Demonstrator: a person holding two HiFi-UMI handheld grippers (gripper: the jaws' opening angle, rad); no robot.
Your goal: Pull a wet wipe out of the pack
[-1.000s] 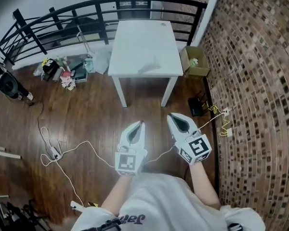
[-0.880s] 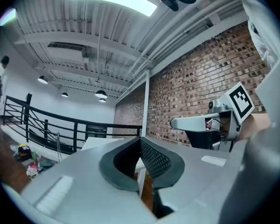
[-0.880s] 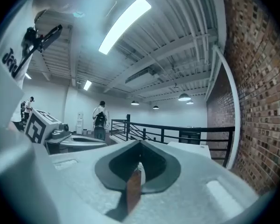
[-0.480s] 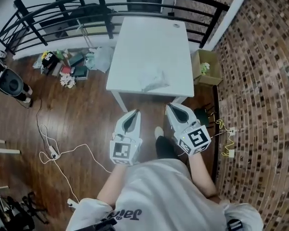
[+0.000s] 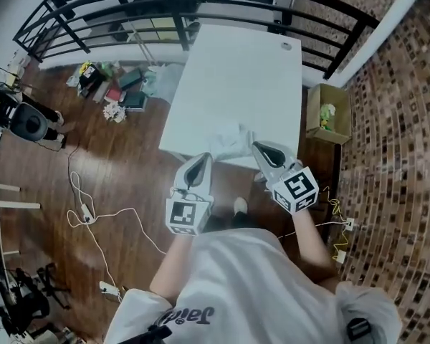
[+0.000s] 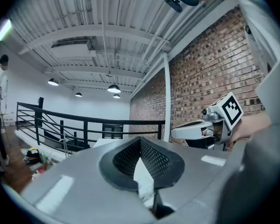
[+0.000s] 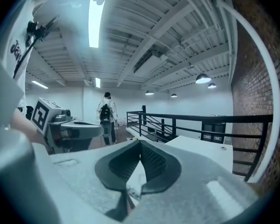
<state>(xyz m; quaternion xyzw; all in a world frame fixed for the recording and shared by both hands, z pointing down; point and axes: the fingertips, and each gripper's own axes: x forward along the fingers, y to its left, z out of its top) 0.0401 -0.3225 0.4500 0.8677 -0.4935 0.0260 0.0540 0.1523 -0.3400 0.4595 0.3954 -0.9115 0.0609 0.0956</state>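
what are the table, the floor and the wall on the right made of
Table: smooth matte white top, likely painted wood or laminate.
Floor: dark brown planks with a slight sheen, wood or wood-look laminate.
Wall: rough red-brown bricks with pale mortar lines.

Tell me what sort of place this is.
Probably a loft mezzanine in an industrial-style building: brick wall, black railing along the wooden floor, exposed ceiling beams with pendant lamps.
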